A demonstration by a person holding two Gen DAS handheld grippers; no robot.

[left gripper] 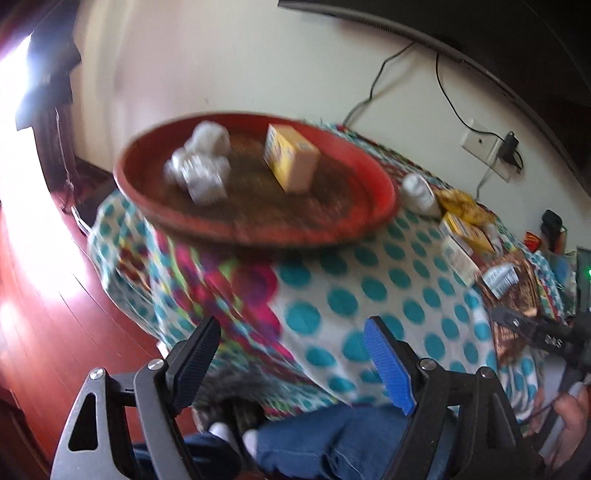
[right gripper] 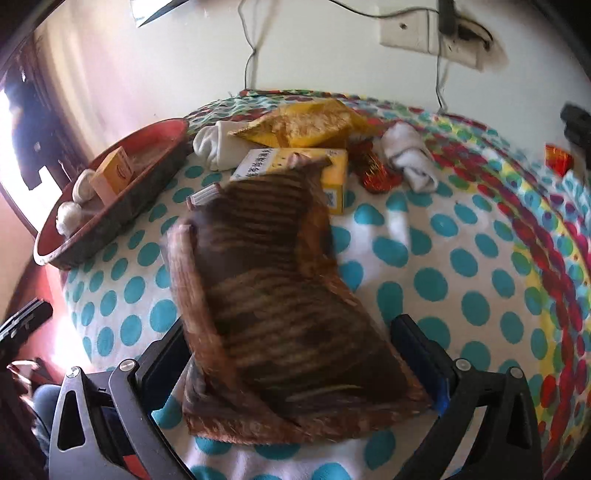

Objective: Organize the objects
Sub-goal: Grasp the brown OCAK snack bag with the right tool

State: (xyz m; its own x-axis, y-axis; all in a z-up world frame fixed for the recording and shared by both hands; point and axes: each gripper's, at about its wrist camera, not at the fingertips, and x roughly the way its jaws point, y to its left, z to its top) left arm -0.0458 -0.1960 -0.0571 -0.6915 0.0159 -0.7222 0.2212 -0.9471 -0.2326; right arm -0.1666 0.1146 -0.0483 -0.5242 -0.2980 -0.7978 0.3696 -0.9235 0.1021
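Note:
A red round tray (left gripper: 376, 173) sits on the dotted tablecloth and holds white rolled socks (left gripper: 201, 166) and a yellow box (left gripper: 291, 158). My left gripper (left gripper: 291, 365) is open and empty, off the table's near edge, short of the tray. In the right wrist view my right gripper (right gripper: 291, 365) has its jaws wide around a brown striped snack packet (right gripper: 280, 291) lying on the cloth; whether the pads touch it I cannot tell. The tray (right gripper: 110, 229) lies to its far left.
Behind the packet lie a yellow and white box (right gripper: 332, 173), a yellow snack bag (right gripper: 306, 125), two white rolled socks (right gripper: 406, 155), and red wrapped sweets (right gripper: 376, 173). A wall socket with cables (right gripper: 424, 33) is behind the table. My jeans-clad legs (left gripper: 332, 439) are below the left gripper.

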